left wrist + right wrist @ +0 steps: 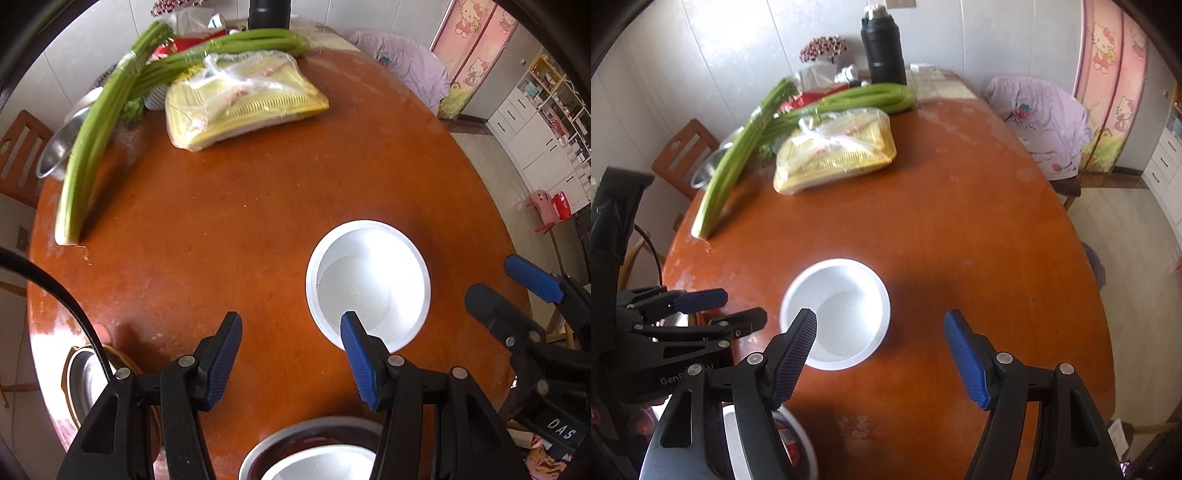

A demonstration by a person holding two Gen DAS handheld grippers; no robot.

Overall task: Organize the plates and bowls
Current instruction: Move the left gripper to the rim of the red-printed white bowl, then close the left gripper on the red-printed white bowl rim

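We see the white bowl (835,314) upright, mouth up, round with no long axis, on the worktop (960,229); left claw (291,354) and right claw (881,358) gape wide, empty.

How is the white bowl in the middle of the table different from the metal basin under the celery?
The white bowl is matte white; the metal basin is shiny steel. The bowl stands alone on bare wood, in the open; the basin sits at the table's far left edge, partly covered by the celery. The bowl sits level, while the basin looks tilted, though the fisheye may exaggerate that. Both are round, open and seem empty.
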